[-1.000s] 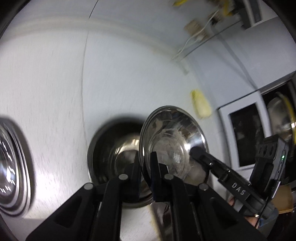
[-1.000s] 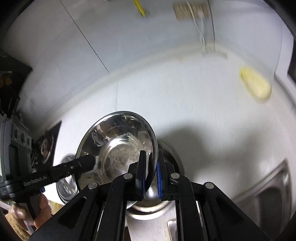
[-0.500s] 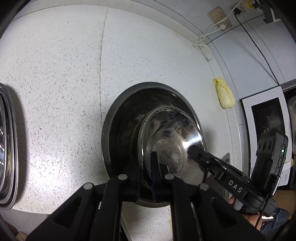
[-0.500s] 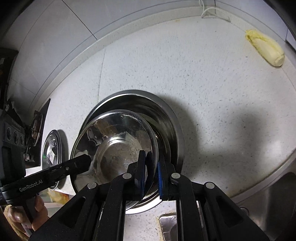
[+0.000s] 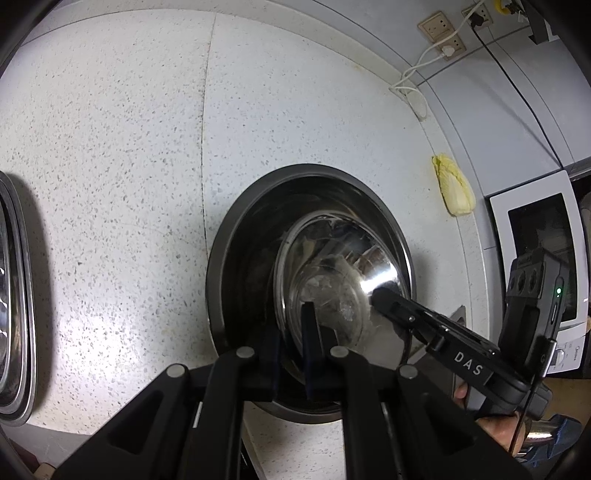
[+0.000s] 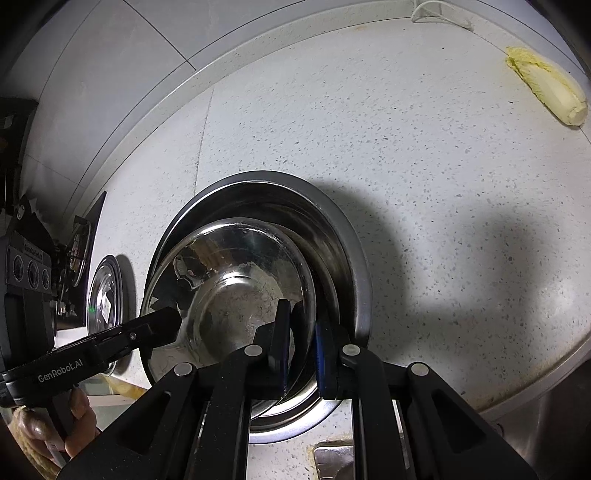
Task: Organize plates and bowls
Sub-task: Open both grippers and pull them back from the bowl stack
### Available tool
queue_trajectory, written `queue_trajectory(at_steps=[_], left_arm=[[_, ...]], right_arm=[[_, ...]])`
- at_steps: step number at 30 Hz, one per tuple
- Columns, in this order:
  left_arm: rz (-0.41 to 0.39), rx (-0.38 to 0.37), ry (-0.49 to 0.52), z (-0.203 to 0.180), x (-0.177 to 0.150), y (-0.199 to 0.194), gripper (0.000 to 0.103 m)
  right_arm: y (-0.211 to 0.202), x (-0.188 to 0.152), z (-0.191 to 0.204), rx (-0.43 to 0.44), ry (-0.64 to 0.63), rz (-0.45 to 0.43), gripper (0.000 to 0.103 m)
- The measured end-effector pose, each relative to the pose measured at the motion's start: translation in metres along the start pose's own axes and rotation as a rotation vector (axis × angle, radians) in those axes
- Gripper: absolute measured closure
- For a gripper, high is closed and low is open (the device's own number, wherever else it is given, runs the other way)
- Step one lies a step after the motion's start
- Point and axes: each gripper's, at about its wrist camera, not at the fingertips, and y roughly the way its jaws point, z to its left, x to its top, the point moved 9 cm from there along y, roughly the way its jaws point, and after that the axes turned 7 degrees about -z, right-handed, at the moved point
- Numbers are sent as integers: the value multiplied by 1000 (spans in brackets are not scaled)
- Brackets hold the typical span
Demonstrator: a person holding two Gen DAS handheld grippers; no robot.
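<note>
The left gripper [image 5: 291,347] and the right gripper [image 6: 301,343], each clamped on an opposite edge of a small steel bowl [image 5: 332,288], lower it into a large steel bowl [image 5: 255,221] at the centre of both frames. A second ago the small bowl hung tilted and well above the counter, beside the large one; half a second ago it hovered just inside the rim; now it sits lower within the large bowl's wall, tipped slightly toward the left of the left-wrist view. The nesting step looks nearly finished, with only the release judged to remain; whether the small bowl's base already touches bottom cannot be told.

Around the pair spreads a white speckled countertop [image 5: 110,147], with a seam running up the frame. A stack of steel plates [image 5: 14,295] lies at the left edge of the left-wrist view. A pale cabbage [image 6: 546,88] rests near the backsplash at upper right, a white microwave [image 5: 535,251] stands at right, and wall sockets [image 5: 439,29] with a white cord sit at top right.
</note>
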Motion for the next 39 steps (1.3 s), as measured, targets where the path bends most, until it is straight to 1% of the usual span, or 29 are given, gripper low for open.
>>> queue_trajectory(at_steps=[14,17,18,19,20,21,23,26,28,32,35,37,39], left_arm=[[5,24,33,0,-1,-2,92],[12,22,43,1,-2,-4,91],[10,25,52,0,-3,-5,90],[9,25,58,0,-3,-6,88],[6,21,67,-2,-3,-7,81],[-1,19,77,-4,-2,-10,77],[-13,21,93,-6,-1,-13,75],[-25,10,101,-8,0,-19,74],[-38,13,111,-8,1,-25,74],[-74,11,119,-9,9,-43,74],[-124,0,121,-12,22,-62,74],[-152,-7,120,-14,30,-72,71],[-155,-12,99,-9,35,-77,69]], right_arm=[[-2,2,-9,11,4,10,90],[-2,2,-5,24,8,7,82],[-3,2,-5,25,7,4,77],[-3,3,-4,26,6,1,72],[-4,4,-3,26,5,-3,71],[-6,5,-2,26,4,-9,70],[-10,7,-2,26,1,-20,69],[-16,11,-2,27,2,-37,67],[-20,13,-3,17,-2,-50,63],[-29,16,-3,16,-2,-71,63],[-40,21,-3,25,-8,-99,63],[-49,26,-1,23,-22,-127,63],[-56,30,0,8,-36,-149,63]])
